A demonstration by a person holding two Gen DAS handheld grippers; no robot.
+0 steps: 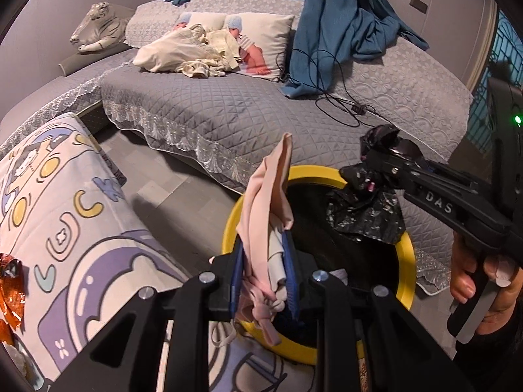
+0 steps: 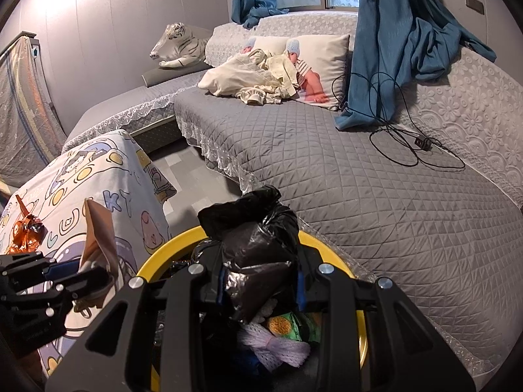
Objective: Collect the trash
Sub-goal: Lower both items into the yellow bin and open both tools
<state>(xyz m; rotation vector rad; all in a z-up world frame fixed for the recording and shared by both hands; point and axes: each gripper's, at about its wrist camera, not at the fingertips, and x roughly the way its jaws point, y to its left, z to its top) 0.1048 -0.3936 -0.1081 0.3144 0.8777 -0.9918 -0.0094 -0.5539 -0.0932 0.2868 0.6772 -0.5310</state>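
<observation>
While both grippers hang over the yellow bin, our left gripper pinches a pink face mask and our right gripper clamps a crumpled black bag; we should release only once each sits inside the rim.

My bin is yellow-rimmed, my bag glossy black, my cloth pale pink, the sofa cover grey quilted diamonds.
</observation>
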